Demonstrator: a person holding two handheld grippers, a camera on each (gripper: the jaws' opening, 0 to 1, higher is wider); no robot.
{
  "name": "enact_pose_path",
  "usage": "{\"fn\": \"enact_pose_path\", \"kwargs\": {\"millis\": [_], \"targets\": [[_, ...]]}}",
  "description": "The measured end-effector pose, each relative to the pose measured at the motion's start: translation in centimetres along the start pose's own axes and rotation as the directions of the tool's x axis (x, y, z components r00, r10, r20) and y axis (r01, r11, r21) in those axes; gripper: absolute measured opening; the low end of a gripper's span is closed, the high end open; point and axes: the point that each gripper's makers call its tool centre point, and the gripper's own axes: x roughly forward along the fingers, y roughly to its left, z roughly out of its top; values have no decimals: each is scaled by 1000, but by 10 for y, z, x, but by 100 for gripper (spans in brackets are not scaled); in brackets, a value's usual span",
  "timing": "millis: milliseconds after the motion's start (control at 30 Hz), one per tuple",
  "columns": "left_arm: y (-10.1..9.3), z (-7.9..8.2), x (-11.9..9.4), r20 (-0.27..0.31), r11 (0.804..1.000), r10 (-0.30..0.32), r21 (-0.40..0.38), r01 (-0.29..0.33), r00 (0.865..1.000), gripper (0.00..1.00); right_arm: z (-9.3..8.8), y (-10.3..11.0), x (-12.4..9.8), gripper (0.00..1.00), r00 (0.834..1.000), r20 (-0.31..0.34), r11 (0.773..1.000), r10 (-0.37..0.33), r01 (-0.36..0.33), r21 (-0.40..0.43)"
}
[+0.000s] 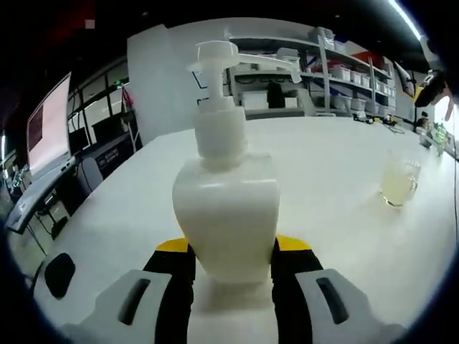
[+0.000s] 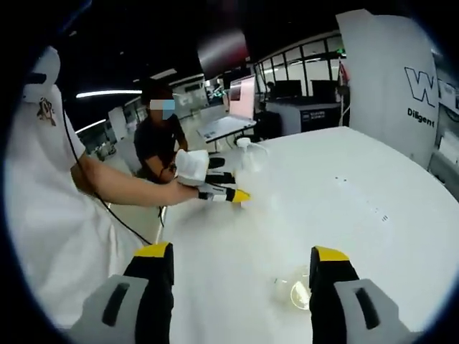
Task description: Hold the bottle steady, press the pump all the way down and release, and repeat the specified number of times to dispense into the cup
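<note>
A white pump bottle point(image 1: 226, 208) stands upright on the white table point(image 1: 337, 150), and my left gripper point(image 1: 231, 249) is shut on its lower body, one black jaw on each side. Its pump head point(image 1: 215, 54) is up, with the nozzle pointing right. A small clear cup point(image 1: 398, 180) holding pale yellowish liquid stands on the table to the right, apart from the bottle. In the right gripper view my right gripper point(image 2: 240, 258) is open and holds nothing, and the cup point(image 2: 294, 290) sits on the table low between its jaws. Farther off, the left gripper point(image 2: 224, 192) holds the bottle point(image 2: 249, 163).
A person's bare arm point(image 2: 122, 188) and white shirt point(image 2: 50, 215) fill the left side. Another person point(image 2: 159, 140) sits behind the table. A monitor point(image 1: 49, 125) stands at the left, with shelves point(image 1: 337, 72) behind. A white panel point(image 2: 401, 79) rises at the far right.
</note>
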Motion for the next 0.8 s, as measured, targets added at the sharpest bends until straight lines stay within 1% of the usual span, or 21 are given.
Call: {"fn": "enact_pose_path", "kwargs": {"millis": [33,67,100,133,267,300,333,367,400,433,467,533,567,600,633,667,700,800], "targets": [[1,0,0,-2,1000,3,3,-3,1000,40,-1,1,-1,74,1000,-6,1000,10,-10,25],[3,0,-1,-4,1000,8,-3,-8,1000,40,1,1,0,74,1000,6,1000,11,-11,-12],[3,-1,-2,-6,1000,8,-1,-8,1000,40,2,3,0,75,1000,11,1000,18,-18,-1],[4,-1,-2,-7,1000,10,0,-10,1000,40,0,1,0,75,1000,-6,1000,9,-9,28],[7,-3,-5,-8,1000,25,-8,-25,1000,40,1,3,1,72,1000,-6,1000,19,-19,15],[7,-4,-5,-7,1000,27,-10,-27,1000,40,2,3,1,72,1000,-2,999,21,-21,28],[9,-6,-6,-10,999,41,-15,-41,999,40,1,1,2,72,1000,-11,1000,14,-14,24],[9,-6,-7,-10,999,40,-19,-41,999,39,2,3,1,71,1000,-3,1000,23,-23,13],[9,-6,-8,-10,999,40,-18,-40,999,39,3,3,1,71,1000,-1,1000,22,-22,12],[9,-7,-9,-6,999,44,-21,-44,999,39,2,2,2,72,1000,-15,1000,17,-16,12],[9,-7,-10,-7,999,45,-23,-45,999,39,4,3,2,71,1000,-8,1000,20,-19,20],[8,-8,-12,-5,999,46,-23,-46,999,39,3,3,2,70,1000,-17,1000,21,-21,8],[9,-8,-13,-8,999,47,-23,-47,999,39,5,4,2,71,1000,-8,1000,23,-23,7],[9,-8,-13,-8,999,48,-24,-48,999,39,4,4,2,70,1000,-9,1000,23,-23,10],[8,-10,-15,-5,999,48,-24,-48,999,39,2,4,2,70,999,-26,999,25,-24,23],[8,-10,-15,-5,998,48,-28,-48,999,39,3,4,2,70,1000,-18,1000,22,-22,15],[8,-10,-16,-5,999,46,-26,-46,999,39,2,5,2,69,999,-23,1000,26,-25,17],[6,-11,-17,-7,999,43,-22,-44,999,39,1,6,2,68,999,-28,1000,26,-26,17]]}}
